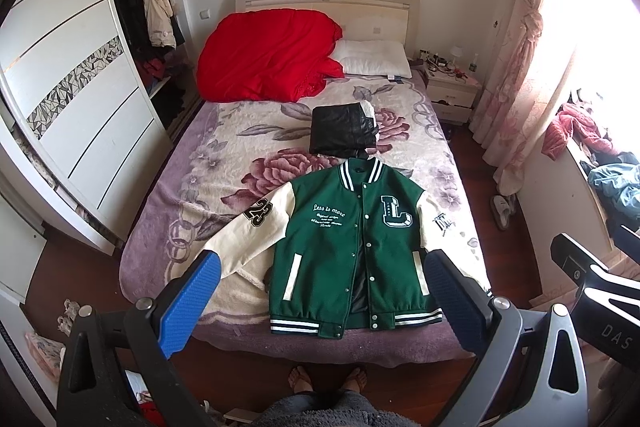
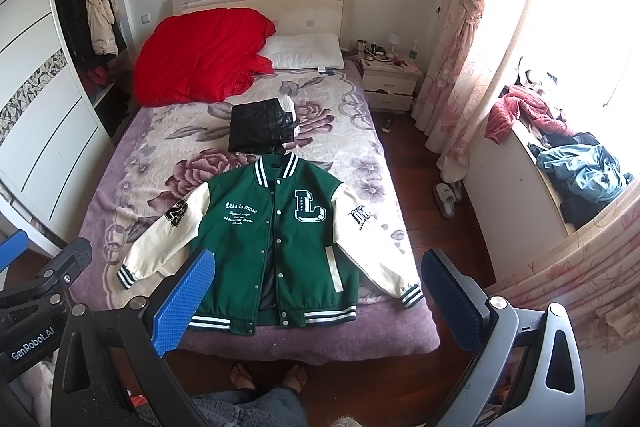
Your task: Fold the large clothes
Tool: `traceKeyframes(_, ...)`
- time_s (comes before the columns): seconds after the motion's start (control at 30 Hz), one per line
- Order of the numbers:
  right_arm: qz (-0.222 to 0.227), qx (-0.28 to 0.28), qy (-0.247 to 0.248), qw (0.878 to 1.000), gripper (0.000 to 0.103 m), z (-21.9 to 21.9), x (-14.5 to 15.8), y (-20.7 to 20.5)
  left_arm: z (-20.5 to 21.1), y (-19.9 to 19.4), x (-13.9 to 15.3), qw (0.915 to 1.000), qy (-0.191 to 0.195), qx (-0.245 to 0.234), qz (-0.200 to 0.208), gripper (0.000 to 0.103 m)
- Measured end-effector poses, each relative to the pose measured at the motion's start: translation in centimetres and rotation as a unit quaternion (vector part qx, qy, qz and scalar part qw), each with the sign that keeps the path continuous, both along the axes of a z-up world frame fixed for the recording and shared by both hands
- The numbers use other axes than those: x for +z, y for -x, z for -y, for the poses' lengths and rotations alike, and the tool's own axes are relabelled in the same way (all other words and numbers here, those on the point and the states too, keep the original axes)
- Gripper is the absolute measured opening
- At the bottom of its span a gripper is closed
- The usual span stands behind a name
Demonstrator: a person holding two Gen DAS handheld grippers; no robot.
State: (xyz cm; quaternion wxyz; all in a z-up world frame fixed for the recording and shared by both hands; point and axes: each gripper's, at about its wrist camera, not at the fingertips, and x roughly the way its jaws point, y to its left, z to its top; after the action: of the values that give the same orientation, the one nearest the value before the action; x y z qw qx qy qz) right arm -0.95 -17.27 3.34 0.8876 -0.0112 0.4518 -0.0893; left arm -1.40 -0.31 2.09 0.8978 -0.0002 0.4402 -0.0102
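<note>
Green varsity jacket (image 1: 352, 251) spread flat on the bed (image 1: 224, 163), folded black garment (image 1: 344, 133) just beyond its collar, left gripper (image 1: 320, 307) and right gripper (image 2: 316, 303) above the bed's foot, jaws released, grasping nothing.

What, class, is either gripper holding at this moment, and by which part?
Nothing is held. The left gripper and right gripper both hang open above the bed's near edge, clear of the green varsity jacket, which lies flat and unfolded.

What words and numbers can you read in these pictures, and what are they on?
"Less is more": jacket chest; smaller lines beneath too blurred.
"L": chest patch.
"23": sleeve patch.
Other sleeve's patch: unreadable.
"GenRobot.AI": left gripper body.
"DAS": right gripper body, cut off.
</note>
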Motion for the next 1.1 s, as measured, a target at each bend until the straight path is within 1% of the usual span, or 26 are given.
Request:
traceKeyframes(0.2,0.003,0.0,0.0,1.0,0.103,0.1,0.4,0.3,-0.2,0.7,0.3,1.0,0.002,-0.001,0.006,0.103)
traceKeyframes(0.57,0.006,-0.003,-0.002,1.0,0.103,0.3,0.5,1.0,-0.2,0.9,0.3,0.9999,0.011,-0.003,0.006,0.103)
traceKeyframes(0.7,0.002,-0.013,-0.02,1.0,0.103,1.2,0.7,1.0,-0.9,0.2,-0.4,0.9997,-0.002,0.002,0.024,0.103)
traceKeyframes(0.83,0.016,-0.041,-0.046,0.998,0.103,3.0,-0.6,0.5,-1.9,-1.4,-2.5,0.9983,-0.015,0.013,0.054,0.103)
traceKeyframes(0.93,0.017,-0.106,-0.051,0.993,0.103,5.9,-3.4,-0.2,-2.8,-3.1,-5.5,0.9956,-0.047,0.022,0.078,0.103)
traceKeyframes(1.0,0.012,-0.152,-0.059,0.987,0.103,8.2,-5.8,-0.2,-3.1,-4.2,-8.0,0.9942,-0.069,0.02,0.079,0.103)
traceKeyframes(1.03,0.007,-0.174,-0.062,0.983,0.101,9.3,-7.0,0.0,-3.3,-5.0,-9.5,0.9945,-0.076,0.016,0.07,0.103)
traceKeyframes(1.07,-0.003,-0.202,-0.072,0.977,0.097,10.9,-8.7,0.0,-3.4,-5.5,-10.7,0.9951,-0.075,0.012,0.063,0.103)
traceKeyframes(1.1,-0.011,-0.219,-0.079,0.972,0.078,12.2,-10.3,0.2,-3.6,-6.5,-12.7,0.9961,-0.071,0.008,0.052,0.103)
